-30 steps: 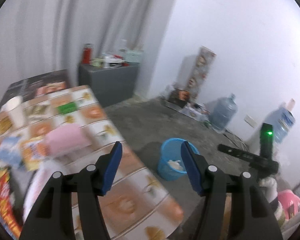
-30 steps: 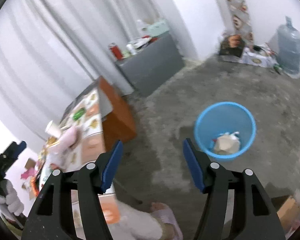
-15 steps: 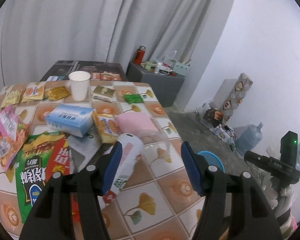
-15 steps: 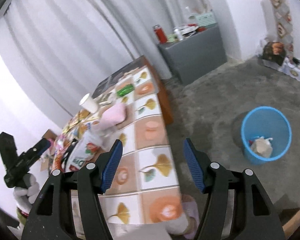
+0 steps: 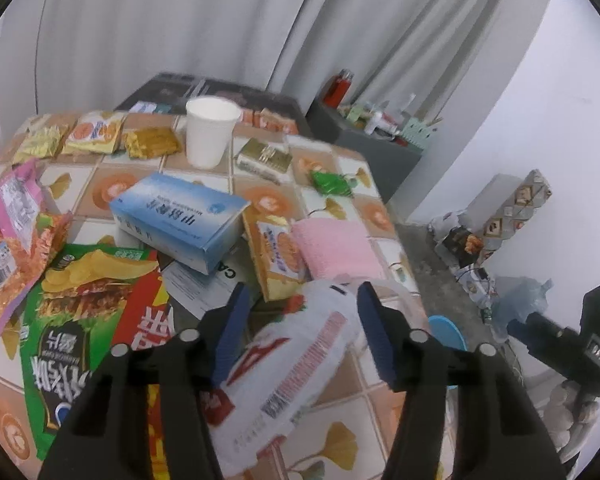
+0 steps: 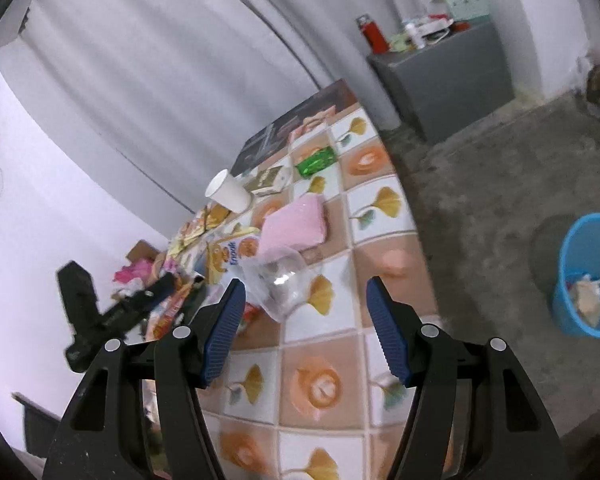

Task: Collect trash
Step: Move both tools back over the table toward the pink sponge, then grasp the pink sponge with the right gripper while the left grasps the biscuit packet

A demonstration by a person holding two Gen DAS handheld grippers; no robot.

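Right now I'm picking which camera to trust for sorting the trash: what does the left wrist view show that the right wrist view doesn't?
Only the left wrist view: the blue tissue box, the green chip bag, and the white plastic bottle between the left gripper's closing jaws, pads not pressing.

Only the right wrist view: the open right gripper and the trash inside the blue bin.

Both: the paper cup, pink cloth, green wrapper and tiled table.

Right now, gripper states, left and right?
Left gripper: jaws closing around the white bottle, pads not yet pressing.
Right gripper: open, holding nothing.
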